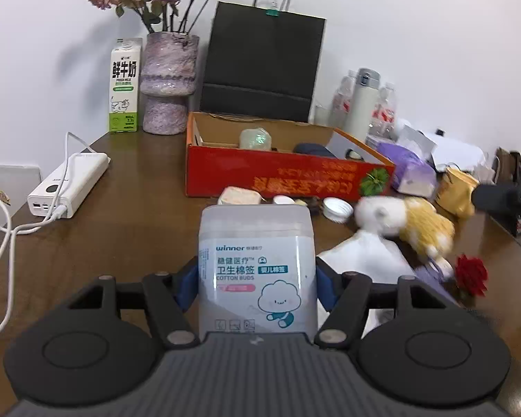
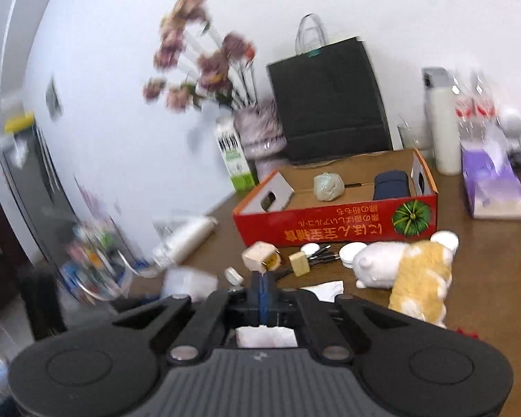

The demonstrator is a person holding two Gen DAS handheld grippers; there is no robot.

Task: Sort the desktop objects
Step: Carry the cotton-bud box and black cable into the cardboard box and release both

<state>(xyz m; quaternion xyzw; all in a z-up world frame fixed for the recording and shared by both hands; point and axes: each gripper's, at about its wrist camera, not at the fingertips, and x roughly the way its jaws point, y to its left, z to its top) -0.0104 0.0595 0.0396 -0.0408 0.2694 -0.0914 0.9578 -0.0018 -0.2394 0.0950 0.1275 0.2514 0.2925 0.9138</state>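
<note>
Left gripper (image 1: 257,274) clamped on the cotton bud box (image 1: 257,267), held upright above the table (image 1: 139,215) short of the red cardboard box (image 1: 288,177); the box's bottom edge is hidden behind the gripper body. Right gripper (image 2: 263,279) jaws fully together; a white tissue-like scrap (image 2: 265,336) shows behind them, can't tell if it's pinched. Right view is motion-blurred: left-side clutter unreadable, plush toy (image 2: 410,274) cut by the gripper, and small items by the red box are hard to identify.
</note>
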